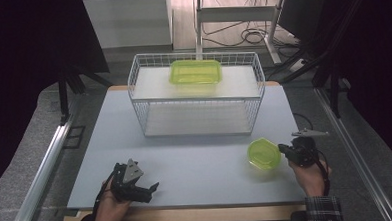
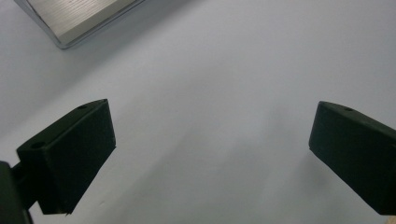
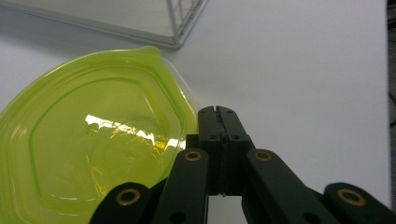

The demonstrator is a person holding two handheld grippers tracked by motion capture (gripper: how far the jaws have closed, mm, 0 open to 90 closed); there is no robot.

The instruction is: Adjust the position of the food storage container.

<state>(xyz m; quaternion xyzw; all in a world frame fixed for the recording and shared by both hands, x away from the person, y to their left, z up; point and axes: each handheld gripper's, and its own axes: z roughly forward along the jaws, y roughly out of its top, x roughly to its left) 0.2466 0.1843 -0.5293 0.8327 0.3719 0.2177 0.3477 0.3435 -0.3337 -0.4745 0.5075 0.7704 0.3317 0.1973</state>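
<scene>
The right gripper [image 3: 218, 112] has its two black jaws pressed flat together, nothing between them, their tips just beside the rim of a round bowl [image 3: 93, 149] of translucent yellow-green plastic. Its own view shows brass-ringed pivots on the linkage, a faceted ridge moulded into the bowl and a bright glare on its glossy surface; whether the jaws touch the rim cannot be told. From the high view the right gripper [image 1: 286, 149] lies at the bowl's [image 1: 262, 153] right edge, held by a hand [image 1: 312, 178] in a plaid cuff.

The left gripper [image 2: 212, 135] stands wide open, its blocky matte jaws far apart over bare table [image 2: 224, 70]. The high view places the left gripper [image 1: 150, 188] near the front left of the smooth pale-grey table [image 1: 196, 165], with its grey three-cornered plate on top.

Farther back stands a white wire basket [image 1: 195, 93], open-meshed and two-tiered. On its upper shelf rests a rectangular tub [image 1: 195, 71] of the same green plastic.
</scene>
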